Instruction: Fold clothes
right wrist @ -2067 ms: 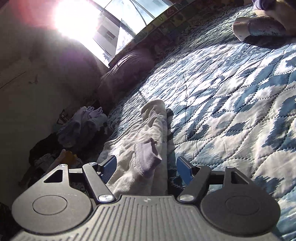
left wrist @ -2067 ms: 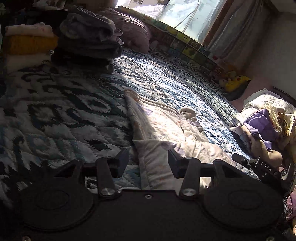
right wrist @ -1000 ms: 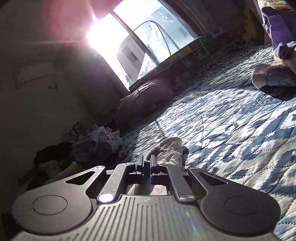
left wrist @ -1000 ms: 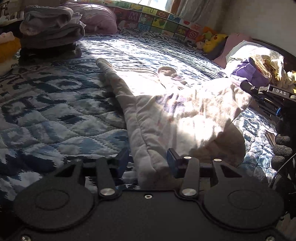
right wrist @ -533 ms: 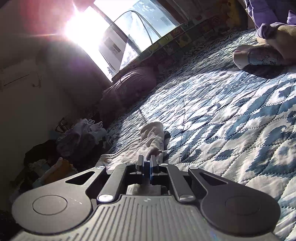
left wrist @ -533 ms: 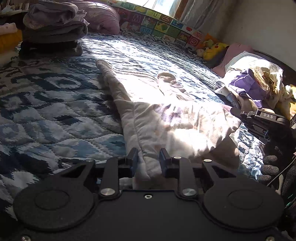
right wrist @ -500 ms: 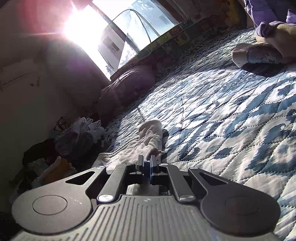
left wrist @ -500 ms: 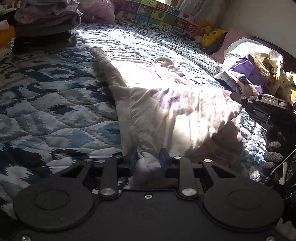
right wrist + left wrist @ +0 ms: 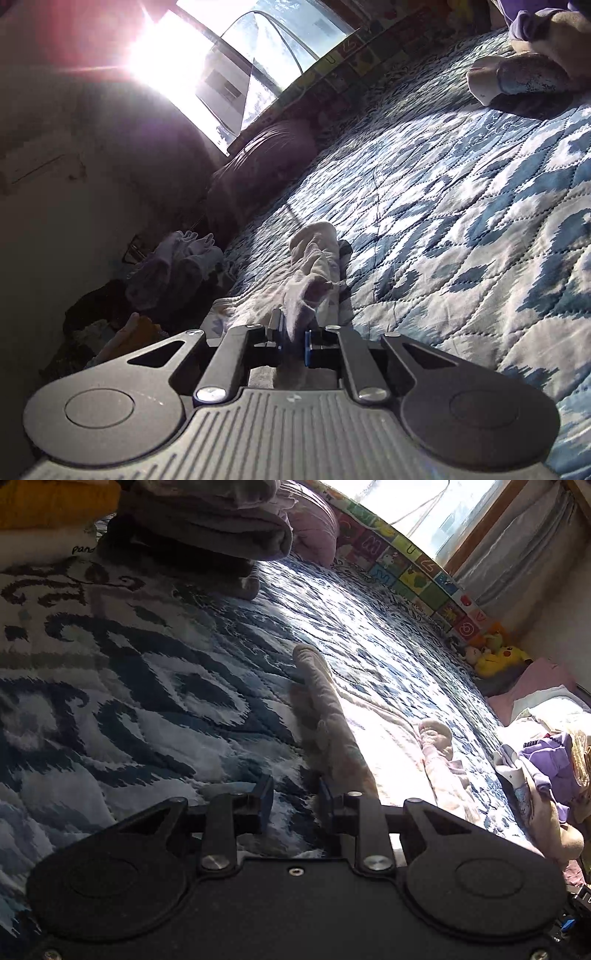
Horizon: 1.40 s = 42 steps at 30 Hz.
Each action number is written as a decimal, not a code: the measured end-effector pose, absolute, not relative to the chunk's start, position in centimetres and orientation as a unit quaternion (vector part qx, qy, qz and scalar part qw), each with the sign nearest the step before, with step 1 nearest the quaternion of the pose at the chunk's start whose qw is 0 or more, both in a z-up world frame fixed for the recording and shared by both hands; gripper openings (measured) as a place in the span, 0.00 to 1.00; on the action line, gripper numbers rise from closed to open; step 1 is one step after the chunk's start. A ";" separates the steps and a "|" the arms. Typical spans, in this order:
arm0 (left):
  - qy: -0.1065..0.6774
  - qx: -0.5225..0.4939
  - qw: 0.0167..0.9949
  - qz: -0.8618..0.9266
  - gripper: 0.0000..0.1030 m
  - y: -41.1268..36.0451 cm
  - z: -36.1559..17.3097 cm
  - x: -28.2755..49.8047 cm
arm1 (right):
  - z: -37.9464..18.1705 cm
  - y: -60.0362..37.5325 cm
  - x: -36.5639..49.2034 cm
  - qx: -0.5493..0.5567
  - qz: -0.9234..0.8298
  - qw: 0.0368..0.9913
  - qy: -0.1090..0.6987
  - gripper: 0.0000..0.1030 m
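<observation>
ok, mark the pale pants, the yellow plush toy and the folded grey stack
pale pants [image 9: 325, 701]: left wrist view, on the left leg.
yellow plush toy [image 9: 496, 657]: left wrist view, on its body.
folded grey stack [image 9: 207, 528]: left wrist view, on the middle fold.

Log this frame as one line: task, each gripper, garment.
task: fold clothes | left gripper: open, empty, over quilt | right gripper: shut on pale garment | garment: spread lengthwise on quilt, unfolded

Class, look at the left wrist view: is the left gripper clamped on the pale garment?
No. The left gripper stands open with only quilt between its fingers; the pale garment lies just beside it.
</observation>
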<state>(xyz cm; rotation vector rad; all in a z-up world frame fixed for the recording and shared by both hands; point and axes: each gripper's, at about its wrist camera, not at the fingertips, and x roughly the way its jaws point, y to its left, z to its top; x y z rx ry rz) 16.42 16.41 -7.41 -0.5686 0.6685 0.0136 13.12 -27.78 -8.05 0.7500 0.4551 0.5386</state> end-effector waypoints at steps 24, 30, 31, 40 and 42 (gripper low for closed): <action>0.301 -0.102 0.944 -0.092 0.24 12.9 -4.8 23.6 | -7.8 -29.6 12.8 0.383 0.276 0.853 0.222 0.11; 0.298 -0.221 0.923 -0.098 0.24 15.0 -5.5 27.2 | -7.9 -30.0 12.9 0.392 0.281 0.847 0.224 0.11; 0.300 -0.218 0.923 -0.101 0.24 14.6 -5.4 27.9 | -8.0 -29.9 13.0 0.391 0.282 0.846 0.226 0.11; 0.373 -0.134 0.909 -0.131 0.23 10.4 -7.2 33.2 | -8.7 -29.6 13.9 0.386 0.284 0.839 0.257 0.11; 0.382 -0.138 0.905 -0.130 0.23 10.3 -7.6 33.5 | -8.8 -29.5 14.0 0.383 0.281 0.840 0.264 0.11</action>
